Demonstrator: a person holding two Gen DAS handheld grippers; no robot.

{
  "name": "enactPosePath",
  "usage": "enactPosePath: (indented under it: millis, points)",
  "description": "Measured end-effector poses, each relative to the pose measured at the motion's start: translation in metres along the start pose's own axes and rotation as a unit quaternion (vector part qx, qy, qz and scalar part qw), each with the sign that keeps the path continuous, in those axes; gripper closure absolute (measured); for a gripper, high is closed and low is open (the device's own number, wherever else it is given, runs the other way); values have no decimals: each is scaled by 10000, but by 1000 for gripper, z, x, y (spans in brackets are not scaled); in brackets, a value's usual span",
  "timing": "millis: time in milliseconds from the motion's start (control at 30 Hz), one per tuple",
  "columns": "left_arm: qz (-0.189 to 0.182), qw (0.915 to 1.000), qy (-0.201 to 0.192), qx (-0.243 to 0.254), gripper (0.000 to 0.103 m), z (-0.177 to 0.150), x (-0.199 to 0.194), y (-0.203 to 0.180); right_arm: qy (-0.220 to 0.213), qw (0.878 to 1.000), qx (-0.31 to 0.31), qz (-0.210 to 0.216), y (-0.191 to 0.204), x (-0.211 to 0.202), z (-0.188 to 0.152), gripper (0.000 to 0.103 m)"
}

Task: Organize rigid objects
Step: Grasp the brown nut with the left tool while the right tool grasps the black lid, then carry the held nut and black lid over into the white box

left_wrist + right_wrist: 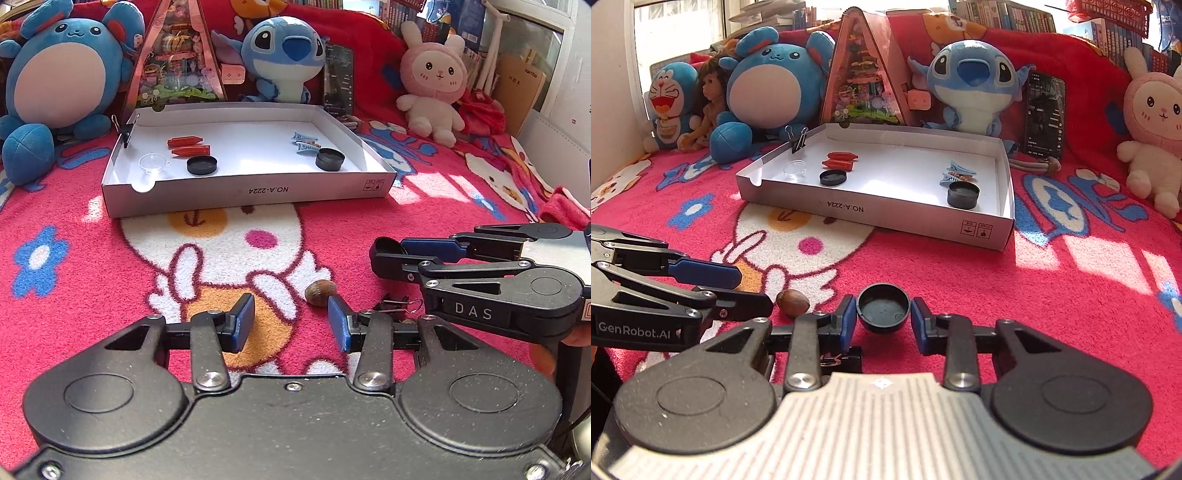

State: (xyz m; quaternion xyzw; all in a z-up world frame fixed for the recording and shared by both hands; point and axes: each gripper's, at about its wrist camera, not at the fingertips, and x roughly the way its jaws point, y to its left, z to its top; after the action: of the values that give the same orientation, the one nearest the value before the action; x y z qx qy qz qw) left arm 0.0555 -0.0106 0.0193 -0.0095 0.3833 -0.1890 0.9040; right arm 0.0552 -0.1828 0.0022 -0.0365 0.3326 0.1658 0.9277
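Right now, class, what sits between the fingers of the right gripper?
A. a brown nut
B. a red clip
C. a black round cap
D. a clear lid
C: in the right wrist view the black round cap sits between the blue pads of the right gripper, while the brown nut lies apart on the blanket to its left.

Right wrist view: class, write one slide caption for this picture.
Right gripper closes around a black cap on the pink blanket, a nut beside it, white box beyond.
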Motion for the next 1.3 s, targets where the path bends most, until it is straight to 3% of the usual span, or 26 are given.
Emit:
enactPosePath:
  millis: [233, 300, 600, 1300]
  points:
    - [2, 9999, -92, 79, 62, 2, 12, -17, -72, 9997, 162, -147, -10, -4, 0, 65]
    - [45, 10000, -33, -4, 83, 1, 19, -19, -86, 9996, 219, -172, -12, -4, 0, 65]
    - [98, 9997, -69, -214, 83, 14, 20, -12, -187, 9988, 367, -253, -20, -5, 4, 65]
    - [654, 9948, -488, -618, 83, 82, 17, 53, -270, 9940, 980, -402, -53, 10, 54, 65]
